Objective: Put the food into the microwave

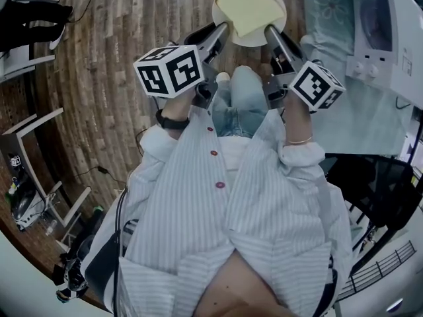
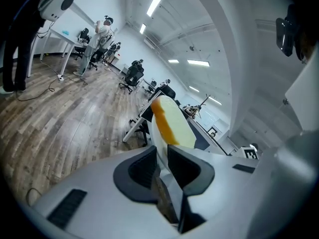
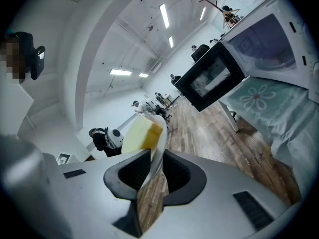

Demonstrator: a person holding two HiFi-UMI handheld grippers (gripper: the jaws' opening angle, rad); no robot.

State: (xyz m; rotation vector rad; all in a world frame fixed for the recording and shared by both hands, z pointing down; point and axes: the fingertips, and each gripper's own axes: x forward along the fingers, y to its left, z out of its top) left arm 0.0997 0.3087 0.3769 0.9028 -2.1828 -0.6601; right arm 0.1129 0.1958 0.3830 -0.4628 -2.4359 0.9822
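Striped shirt foremost. Left gripper and right gripper each pinch the plate rim. A bread slice lies on it.

Head view overhead, gripper views close, sharing plate

- Open-plan office.
- Wood-plank floor with loose cables trailing across it.
- Rows of white desks with black swivel chairs; people stand or sit at them.
- Long strip lights on a high white ceiling.
- White microwave, door open, on a desk covered by a floral cloth.
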